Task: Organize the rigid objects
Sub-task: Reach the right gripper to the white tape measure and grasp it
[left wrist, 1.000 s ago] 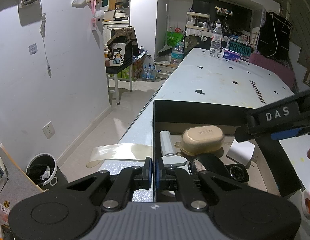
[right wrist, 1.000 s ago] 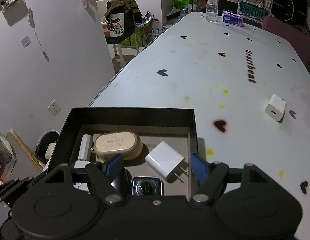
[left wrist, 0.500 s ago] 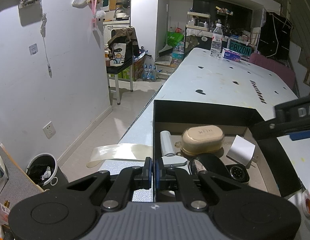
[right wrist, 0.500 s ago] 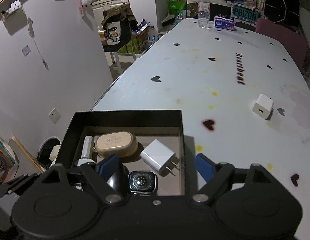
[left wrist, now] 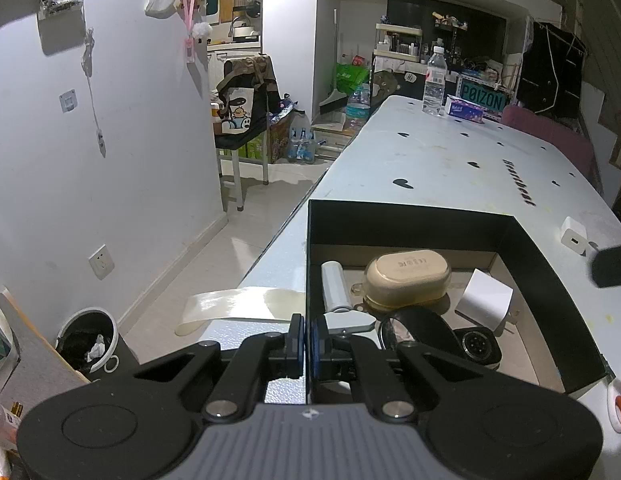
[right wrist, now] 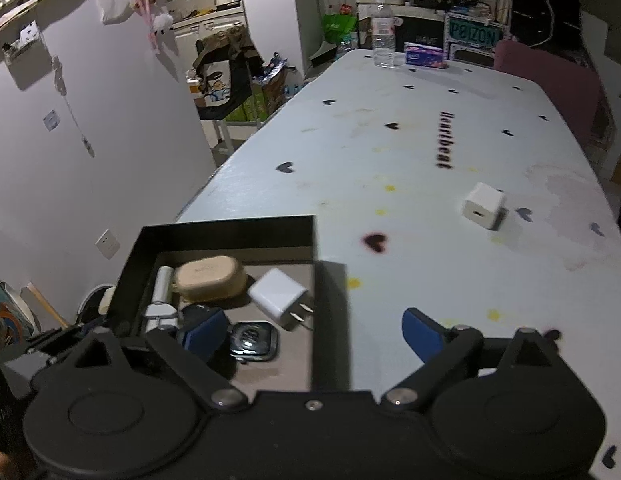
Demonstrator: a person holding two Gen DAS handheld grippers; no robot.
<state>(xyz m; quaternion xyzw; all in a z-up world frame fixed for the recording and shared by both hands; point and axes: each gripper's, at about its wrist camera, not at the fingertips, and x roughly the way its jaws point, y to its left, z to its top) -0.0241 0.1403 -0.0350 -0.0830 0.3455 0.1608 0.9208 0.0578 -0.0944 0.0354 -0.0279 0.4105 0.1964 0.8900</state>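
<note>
A black box [left wrist: 398, 216] [right wrist: 230, 230] sits at the table's near left corner. It holds a beige case [left wrist: 406, 276] [right wrist: 212, 278], a white plug charger [left wrist: 484, 302] [right wrist: 278, 298], a smartwatch [left wrist: 476, 346] [right wrist: 254, 344], a white tube [left wrist: 334, 286] and a black round object [left wrist: 424, 328]. My left gripper [left wrist: 306, 346] is shut on the box's left wall. My right gripper [right wrist: 314, 332] is open and empty above the box's right wall. A second white charger [right wrist: 484, 205] [left wrist: 573, 235] lies on the table to the right.
The white table [right wrist: 410, 152] has black heart prints. A water bottle [right wrist: 382, 36] and a tissue pack [right wrist: 424, 56] stand at its far end. A pink chair [right wrist: 550, 80] is at the far right. A bin [left wrist: 88, 338] stands on the floor at left.
My right gripper has drawn back out of the box, risen and swung right, staying open and empty. My left gripper has kept its hold on the box wall.
</note>
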